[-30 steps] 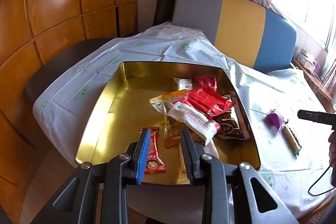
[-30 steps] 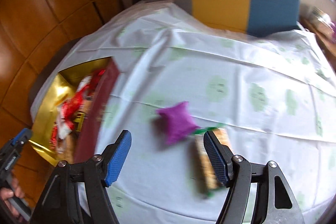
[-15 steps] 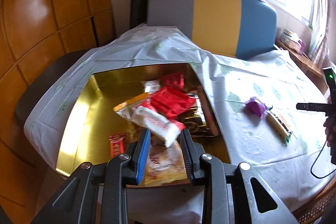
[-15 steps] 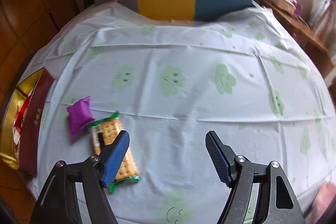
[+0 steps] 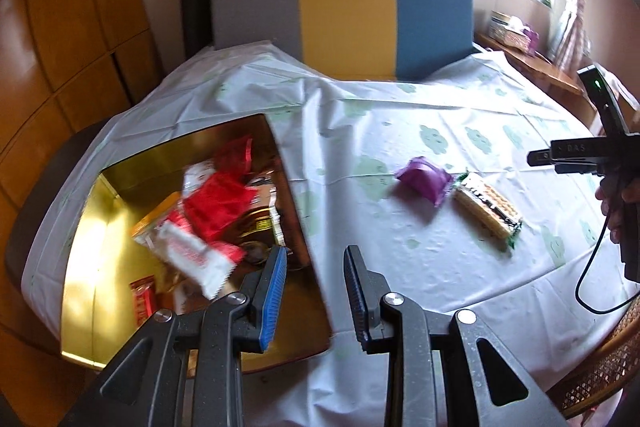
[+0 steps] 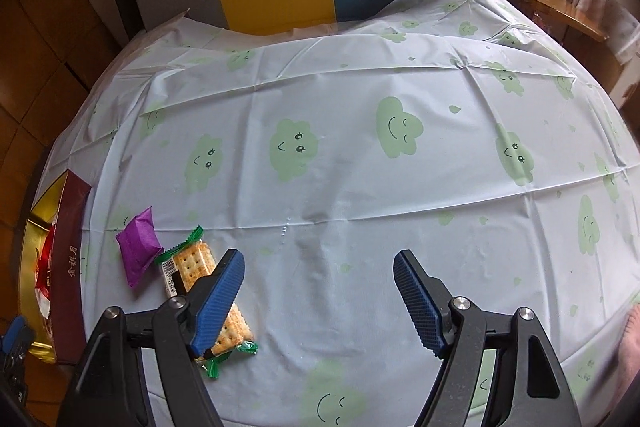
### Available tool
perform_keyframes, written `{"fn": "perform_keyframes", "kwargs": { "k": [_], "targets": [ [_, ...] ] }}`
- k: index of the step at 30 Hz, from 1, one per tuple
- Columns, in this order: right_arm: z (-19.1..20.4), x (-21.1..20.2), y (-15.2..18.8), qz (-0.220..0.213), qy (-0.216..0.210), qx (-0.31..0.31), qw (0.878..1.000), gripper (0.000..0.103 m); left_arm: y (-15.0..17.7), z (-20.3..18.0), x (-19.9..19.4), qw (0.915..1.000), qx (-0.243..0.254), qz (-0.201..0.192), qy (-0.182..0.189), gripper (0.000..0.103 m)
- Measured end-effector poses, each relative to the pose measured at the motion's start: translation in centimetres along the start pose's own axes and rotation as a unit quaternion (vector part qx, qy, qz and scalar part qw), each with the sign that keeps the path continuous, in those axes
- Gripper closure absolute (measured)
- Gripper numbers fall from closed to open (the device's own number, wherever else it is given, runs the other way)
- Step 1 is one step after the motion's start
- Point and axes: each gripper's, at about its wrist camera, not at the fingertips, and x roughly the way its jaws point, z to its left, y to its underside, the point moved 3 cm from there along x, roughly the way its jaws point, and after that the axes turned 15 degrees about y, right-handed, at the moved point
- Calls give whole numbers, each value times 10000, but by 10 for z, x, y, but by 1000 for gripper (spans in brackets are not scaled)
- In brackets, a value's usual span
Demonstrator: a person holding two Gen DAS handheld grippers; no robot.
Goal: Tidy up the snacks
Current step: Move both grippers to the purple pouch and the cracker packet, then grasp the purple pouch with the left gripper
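Plastic tablecloth (image 6: 352, 183) with green clouds covers the round table. At nine o'clock sits the gold tin (image 5: 86, 227), heaped with red snack packets (image 5: 216, 203). Beside it lie a cracker pack (image 6: 192, 267) and purple pouch (image 6: 138, 247). Both the left gripper (image 5: 316, 291) and right gripper (image 6: 318, 297) gape apart, holding nothing.

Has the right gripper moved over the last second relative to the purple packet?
Yes. The right gripper has swung rightward: the purple packet, earlier between its fingers, now lies left of them beside the cracker pack.
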Motion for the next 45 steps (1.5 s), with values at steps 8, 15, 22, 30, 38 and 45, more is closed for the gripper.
{"fn": "perform_keyframes", "kwargs": {
  "k": [8, 15, 22, 30, 38, 45],
  "targets": [
    [9, 2, 5, 112, -140, -158, 9997, 23, -8, -21, 23, 9993, 247, 232, 143, 73],
    [17, 4, 7, 161, -173, -331, 9992, 23, -17, -35, 45, 9977, 252, 460, 437, 73],
    [13, 4, 6, 196, -193, -213, 9994, 23, -36, -48, 71, 9954, 164, 577, 744, 72],
    [14, 1, 4, 153, -237, -226, 9993, 21, -50, -54, 110, 9899, -180, 880, 1099, 65],
    [15, -1, 3, 128, -244, -226, 9994, 21, -64, -50, 146, 9751, -1246, 1076, 1485, 54],
    [15, -2, 1, 86, -241, -242, 9994, 20, -71, -40, 176, 9625, -2020, 1099, 1441, 47]
  ]
}}
